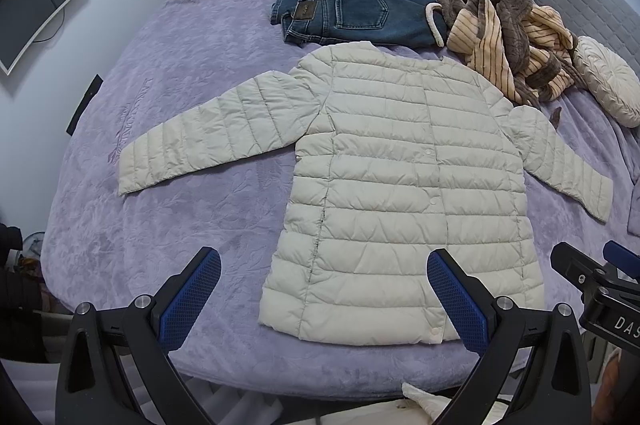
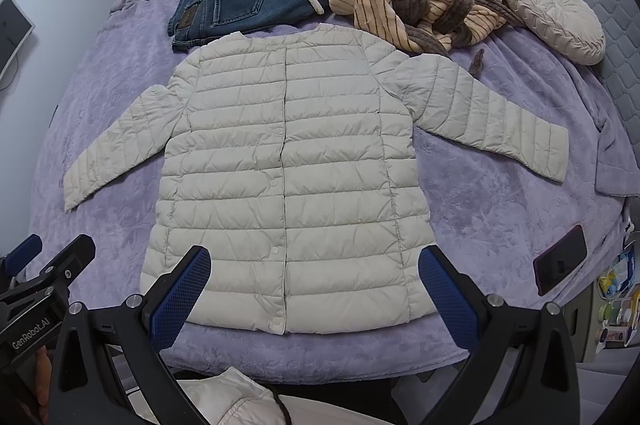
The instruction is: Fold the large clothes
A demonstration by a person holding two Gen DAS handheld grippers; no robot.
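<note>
On the bed (image 1: 160,73), covered by a plush purple blanket, a cream quilted puffer jacket (image 1: 392,161) is laid flat, front up, its long axis running from the near hem to the far collar, both sleeves spread outward. Beyond it are seen folded denim jeans (image 1: 352,11) and a crumpled striped fleece robe (image 1: 508,37). Left gripper (image 1: 324,299) and right gripper (image 2: 314,295) are held above the hem, jaws spread wide, nothing gripped.

Jeans (image 1: 352,15) partly hidden under the striped robe (image 1: 508,37), legs not visible. Jacket (image 2: 288,177) hem corners covered by right tool (image 2: 314,295) fingers. Jeans patch text unreadable. Right of that tool, shelf items (image 2: 618,309) cut off, too small to identify.
</note>
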